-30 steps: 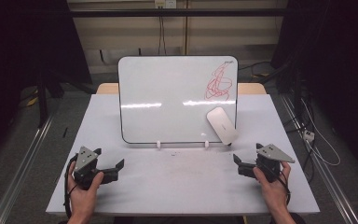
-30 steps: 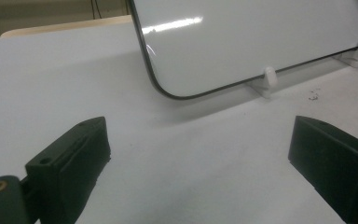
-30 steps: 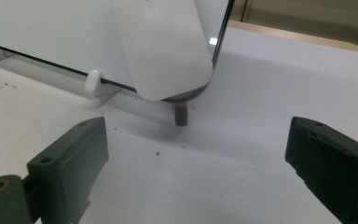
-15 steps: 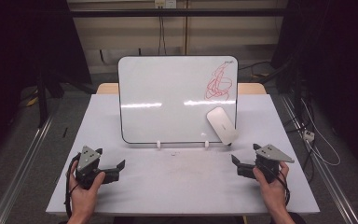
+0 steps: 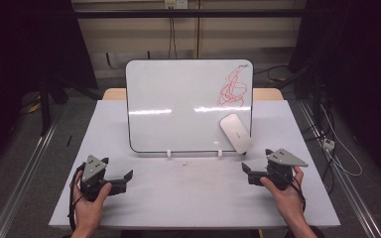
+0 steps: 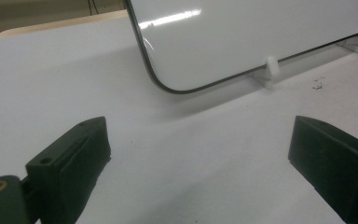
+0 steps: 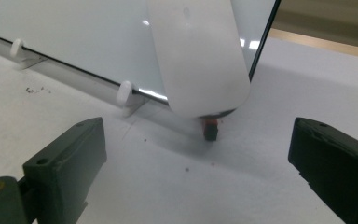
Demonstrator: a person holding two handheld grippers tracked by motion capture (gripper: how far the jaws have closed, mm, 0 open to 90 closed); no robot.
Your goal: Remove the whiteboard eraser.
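Observation:
A whiteboard (image 5: pixel 178 99) stands upright on white feet at the middle of the table, with a red scribble (image 5: pixel 231 89) in its upper right corner. A white oval eraser (image 5: pixel 235 133) leans against its lower right corner. In the right gripper view the eraser (image 7: pixel 198 60) hangs just ahead of the jaws, with a small red and black piece (image 7: pixel 209 128) under its lower end. My right gripper (image 5: pixel 256 159) (image 7: pixel 198 154) is open; its jaws have just been opening, with nothing between them. My left gripper (image 5: pixel 117 167) (image 6: pixel 198 154) rests open at the front left, empty, facing the whiteboard's (image 6: pixel 261 32) lower left corner.
The grey table (image 5: pixel 193 198) has a few dark specks (image 5: pixel 184 162) in front of the board's feet (image 5: pixel 168 153). Metal rails run along the floor on both sides. Cables (image 5: pixel 335 148) trail at the right, and dark curtains hang on either side.
My right gripper has shifted slightly left, toward the eraser. The left gripper, the board and the eraser have stayed put.

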